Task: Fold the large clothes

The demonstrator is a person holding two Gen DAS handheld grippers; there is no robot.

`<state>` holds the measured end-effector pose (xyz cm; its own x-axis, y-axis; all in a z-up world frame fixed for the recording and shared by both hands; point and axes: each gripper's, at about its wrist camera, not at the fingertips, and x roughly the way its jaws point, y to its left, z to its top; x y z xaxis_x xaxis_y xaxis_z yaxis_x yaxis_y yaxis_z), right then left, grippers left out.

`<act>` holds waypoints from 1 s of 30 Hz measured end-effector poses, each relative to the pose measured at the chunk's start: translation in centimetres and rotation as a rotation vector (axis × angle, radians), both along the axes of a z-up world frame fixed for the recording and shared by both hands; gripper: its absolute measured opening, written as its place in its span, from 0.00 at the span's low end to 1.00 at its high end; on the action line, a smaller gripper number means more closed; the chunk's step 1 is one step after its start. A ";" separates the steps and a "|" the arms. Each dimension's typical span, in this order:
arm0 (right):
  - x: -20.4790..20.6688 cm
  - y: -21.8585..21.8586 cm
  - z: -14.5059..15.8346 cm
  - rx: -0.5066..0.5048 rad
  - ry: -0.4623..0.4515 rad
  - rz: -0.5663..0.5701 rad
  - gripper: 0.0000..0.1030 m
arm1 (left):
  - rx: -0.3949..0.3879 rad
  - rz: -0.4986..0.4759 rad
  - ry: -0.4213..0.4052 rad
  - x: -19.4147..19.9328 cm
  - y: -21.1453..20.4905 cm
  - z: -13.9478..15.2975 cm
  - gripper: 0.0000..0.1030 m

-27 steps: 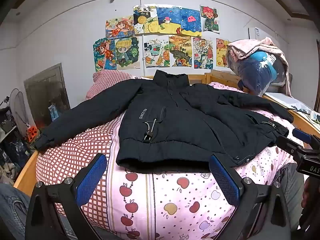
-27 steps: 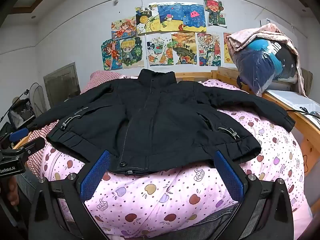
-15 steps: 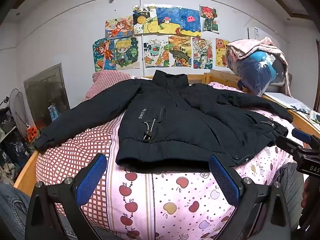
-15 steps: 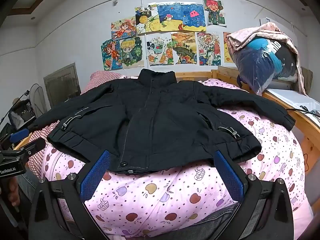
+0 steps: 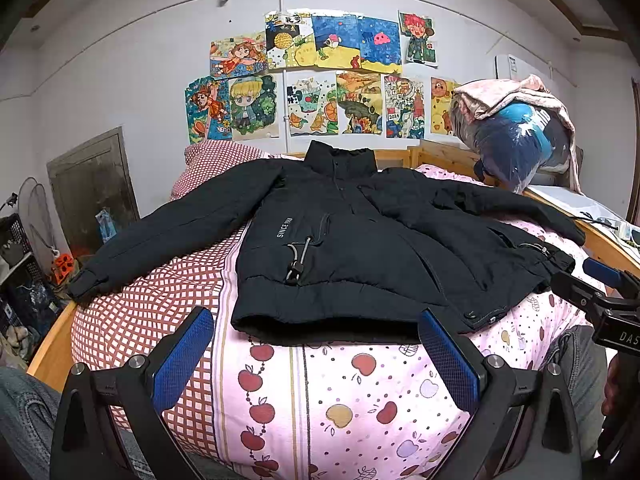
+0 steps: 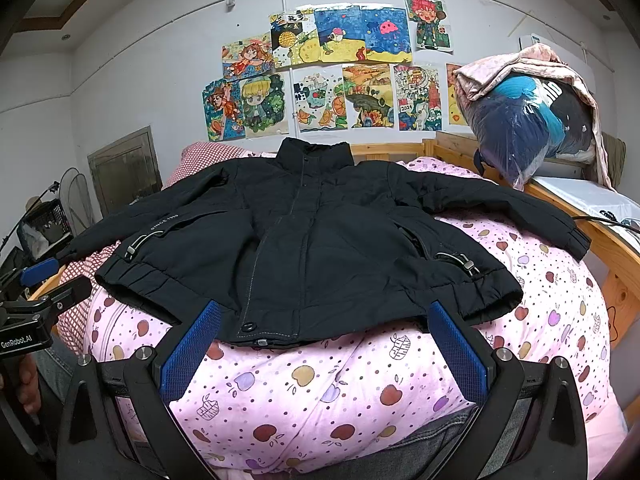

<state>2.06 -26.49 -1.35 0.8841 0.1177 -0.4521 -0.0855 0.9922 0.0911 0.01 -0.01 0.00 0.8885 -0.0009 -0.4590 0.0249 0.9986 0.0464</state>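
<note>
A black jacket (image 5: 360,248) is spread front-up on the pink apple-print quilt (image 5: 360,392), collar toward the wall of drawings (image 5: 320,80), hem toward the cameras, sleeves stretched out sideways. The left gripper (image 5: 316,354) and right gripper (image 6: 324,346) are held level just short of the hem, jaws wide apart, nothing gripped.

Jacket (image 5: 360,248): spread flat on quilt (image 5: 340,392), collar toward wall
Pillow (image 5: 216,160): behind jacket, left
Bundle (image 5: 516,140): behind, right
Drawings (image 5: 320,80): on wall above
</note>
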 end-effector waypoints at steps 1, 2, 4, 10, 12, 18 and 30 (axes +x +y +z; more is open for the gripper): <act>0.0 0.0 0.0 0.000 0.000 0.000 0.99 | 0.000 0.000 0.000 0.0 0.0 0.0 1.00; 0.0 0.0 0.0 0.000 0.000 0.000 0.99 | 0.000 0.000 0.000 0.0 0.0 0.0 1.00; 0.0 -0.1 0.0 0.001 0.001 0.001 0.99 | 0.000 0.000 0.001 0.0 0.0 0.0 1.00; -0.1 -0.1 -0.1 0.002 0.000 0.000 0.99 | -0.001 0.000 0.000 0.0 0.0 0.0 1.00; -0.2 -0.1 -0.1 0.002 0.000 0.000 0.99 | -0.001 0.000 0.000 0.0 0.0 0.0 1.00; -0.3 -0.2 -0.1 0.003 0.000 0.000 0.99 | -0.001 0.000 -0.001 0.0 0.0 0.0 1.00; -0.5 -0.2 -0.1 0.005 -0.001 0.000 0.99 | -0.001 0.000 -0.001 0.0 0.0 0.0 1.00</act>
